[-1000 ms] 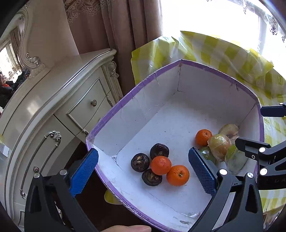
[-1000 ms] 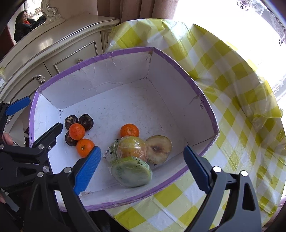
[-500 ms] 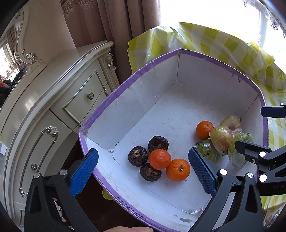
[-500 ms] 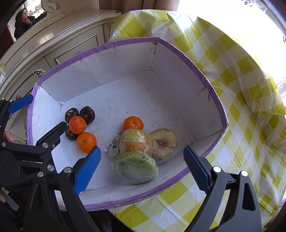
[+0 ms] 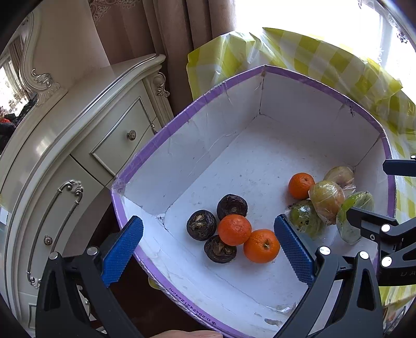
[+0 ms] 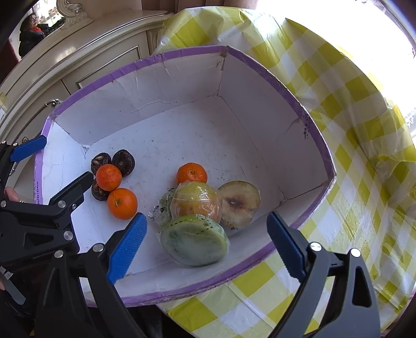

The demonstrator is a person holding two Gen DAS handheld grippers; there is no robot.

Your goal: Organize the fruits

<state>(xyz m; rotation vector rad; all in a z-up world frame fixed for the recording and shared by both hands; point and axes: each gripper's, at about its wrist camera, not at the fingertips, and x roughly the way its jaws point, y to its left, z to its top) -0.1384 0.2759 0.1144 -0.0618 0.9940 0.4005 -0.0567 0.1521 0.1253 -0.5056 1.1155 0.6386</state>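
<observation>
Hovering wide open and empty, left gripper (image 5: pixel 208 249) and right gripper (image 6: pixel 206 251) over box (image 6: pixel 260 124): oranges (image 5: pixel 234 229) among dark fruits (image 5: pixel 201 225), wrapped fruits (image 6: pixel 193 239) clustered apart; sorting stage undetermined.

Strong daylight is admitted from the window (image 5: pixel 325 23) at the upper right, where both views are blown out to white; glare is spread over the yellow checked cloth (image 6: pixel 351 109); the white box interior (image 5: pixel 260 161) is evenly lit, and only soft, short shadows are cast beside the fruit; the cabinet (image 5: pixel 85 145) at the left is left dimmer; straight edges are bowed by the fisheye lens, and the corners are cut off in black; focus is held sharp throughout.
</observation>
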